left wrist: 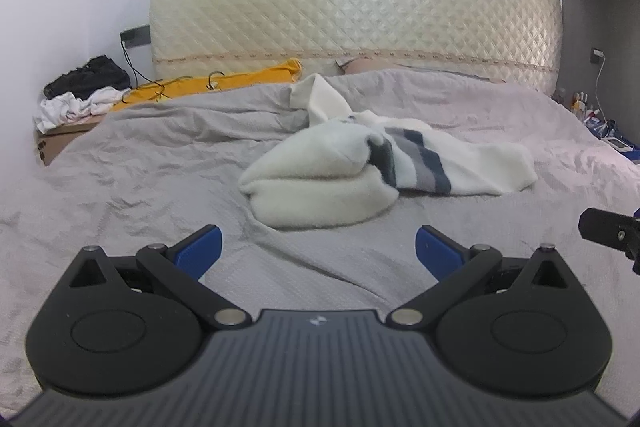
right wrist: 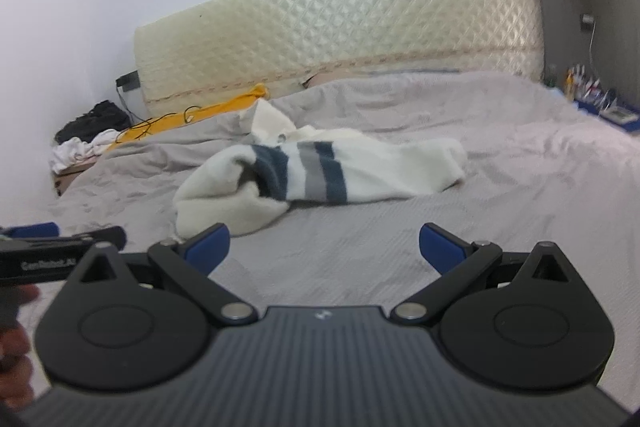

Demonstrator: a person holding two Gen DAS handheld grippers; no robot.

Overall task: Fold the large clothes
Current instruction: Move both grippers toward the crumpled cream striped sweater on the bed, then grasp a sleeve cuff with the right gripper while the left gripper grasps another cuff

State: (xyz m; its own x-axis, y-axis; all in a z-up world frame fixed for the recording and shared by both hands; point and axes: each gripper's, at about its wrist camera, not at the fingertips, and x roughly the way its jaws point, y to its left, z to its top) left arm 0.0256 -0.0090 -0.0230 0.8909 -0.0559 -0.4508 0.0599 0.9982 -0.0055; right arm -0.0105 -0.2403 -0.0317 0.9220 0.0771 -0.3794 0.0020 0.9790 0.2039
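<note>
Approach step, nothing grasped yet. Left gripper [left wrist: 318, 247] and right gripper [right wrist: 324, 245] both hover over the bed [left wrist: 140, 167], fingers spread apart, empty. White sweater [left wrist: 340, 171] with dark and grey stripes lies crumpled mid-bed, just ahead. Next move likely: reach in, pinch two edges, spread it flat. Grey wrinkled cover, quilted headboard [left wrist: 352, 15], clothes pile [left wrist: 80, 95] far left.

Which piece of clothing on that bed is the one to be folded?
Start at the wide grey bed below the quilted cream headboard. Crumpled mid-bed lies a fluffy white sweater; unlike the yellow cloth and the clothes pile beside the bed, it has dark-blue and grey stripes.
</note>
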